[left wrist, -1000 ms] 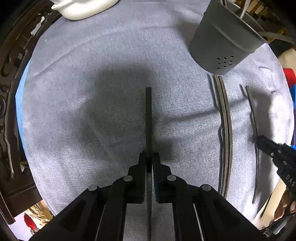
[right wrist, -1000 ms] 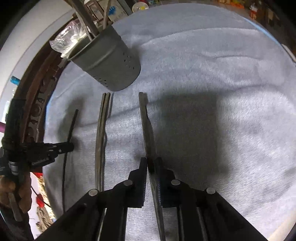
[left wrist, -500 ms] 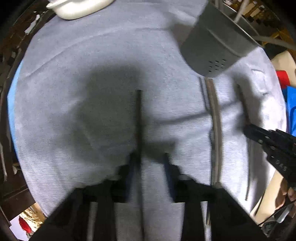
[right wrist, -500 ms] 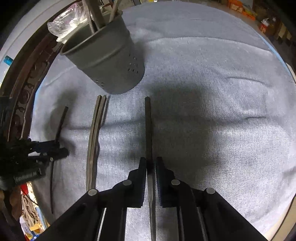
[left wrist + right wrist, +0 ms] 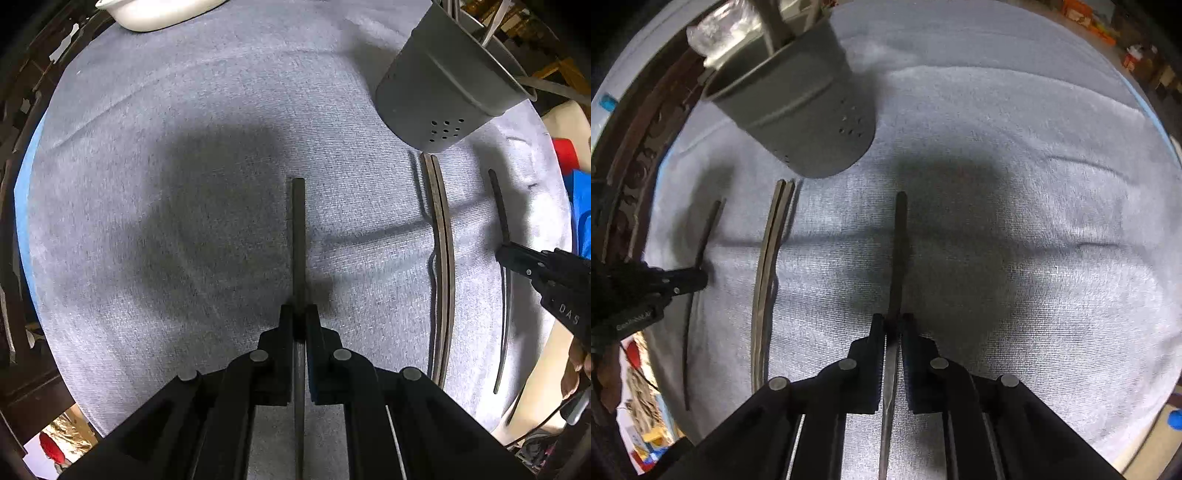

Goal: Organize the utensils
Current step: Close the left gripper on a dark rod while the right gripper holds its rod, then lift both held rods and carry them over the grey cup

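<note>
Your left tongs [image 5: 300, 317] are clamped on a dark flat utensil [image 5: 298, 236]; your right tongs [image 5: 894, 325] pinch another, likely a knife [image 5: 898, 254]. The grey holder [image 5: 443, 88] stands ahead on the towel-covered bench [image 5: 184, 147], just beyond two paired strips [image 5: 439, 236].

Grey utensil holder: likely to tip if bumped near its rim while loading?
Possibly: the utensil holder narrows toward its base and stands on soft cloth. Handles sticking out above its rim probably raise its weight. It looks rigid, so it would topple, not flex.
</note>
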### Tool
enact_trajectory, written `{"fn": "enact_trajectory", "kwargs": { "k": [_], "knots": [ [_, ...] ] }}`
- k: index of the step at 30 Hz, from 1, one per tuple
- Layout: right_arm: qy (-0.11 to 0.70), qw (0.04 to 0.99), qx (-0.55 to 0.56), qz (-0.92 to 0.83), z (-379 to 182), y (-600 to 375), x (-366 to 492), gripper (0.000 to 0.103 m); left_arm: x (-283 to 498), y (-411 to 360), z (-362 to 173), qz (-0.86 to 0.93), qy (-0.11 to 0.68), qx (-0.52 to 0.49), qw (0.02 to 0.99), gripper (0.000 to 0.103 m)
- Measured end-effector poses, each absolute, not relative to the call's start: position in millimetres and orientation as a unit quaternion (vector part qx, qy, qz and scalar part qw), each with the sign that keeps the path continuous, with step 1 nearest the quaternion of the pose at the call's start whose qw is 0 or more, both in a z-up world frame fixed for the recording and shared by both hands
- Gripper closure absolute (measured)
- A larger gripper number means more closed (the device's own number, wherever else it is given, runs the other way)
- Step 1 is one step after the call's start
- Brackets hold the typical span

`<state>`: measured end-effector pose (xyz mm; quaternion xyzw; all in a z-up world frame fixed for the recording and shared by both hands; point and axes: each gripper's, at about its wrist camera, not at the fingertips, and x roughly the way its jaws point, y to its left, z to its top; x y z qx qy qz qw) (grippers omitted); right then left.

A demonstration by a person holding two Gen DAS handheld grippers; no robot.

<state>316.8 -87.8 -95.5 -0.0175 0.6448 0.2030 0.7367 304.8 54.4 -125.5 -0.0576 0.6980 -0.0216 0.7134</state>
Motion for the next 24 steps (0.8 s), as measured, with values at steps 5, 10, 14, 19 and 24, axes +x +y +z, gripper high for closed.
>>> {"fn": "enact_trajectory", "kwargs": {
  "k": [5,10,14,19,24],
  "knots": [
    [0.629,0.746,0.061,0.209,-94,-119,309,0.096,290,64,-120,-0.021,0.691,-0.072,0.719,0.097],
    [0.627,0.746,0.081,0.209,-95,-131,311,0.096,288,70,-110,-0.026,0.688,-0.073,0.722,0.097],
    [0.616,0.751,0.108,0.211,-87,-141,312,0.096,286,75,-100,-0.027,0.68,-0.084,0.728,0.097],
    [0.604,0.759,0.125,0.209,-82,-156,315,0.096,280,89,-75,-0.027,0.658,-0.11,0.744,0.097],
    [0.589,0.768,0.134,0.211,-72,-162,312,0.096,287,103,-43,-0.02,0.624,-0.14,0.768,0.097]
  ]
}}
